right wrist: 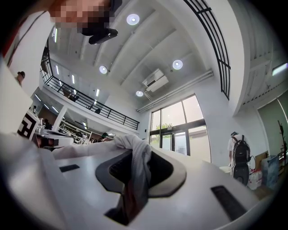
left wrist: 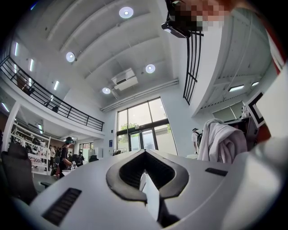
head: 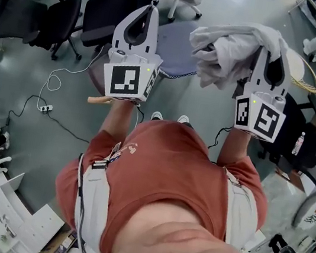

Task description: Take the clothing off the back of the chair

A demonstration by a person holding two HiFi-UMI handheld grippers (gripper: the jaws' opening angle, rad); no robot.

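Holds crumpled white fabric garment (head: 231, 45) aloft, clamped in right gripper (head: 267, 51), left gripper (head: 148, 11) closed empty, seemingly completing removal.

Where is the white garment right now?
In the head view the white garment is bunched at the upper right, pinched in the right claw, across from the empty left claw.

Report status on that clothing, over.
Right gripper shut on white clothing, bunched and lifted. Left gripper shut, empty. Blue chair seat below, between grippers.
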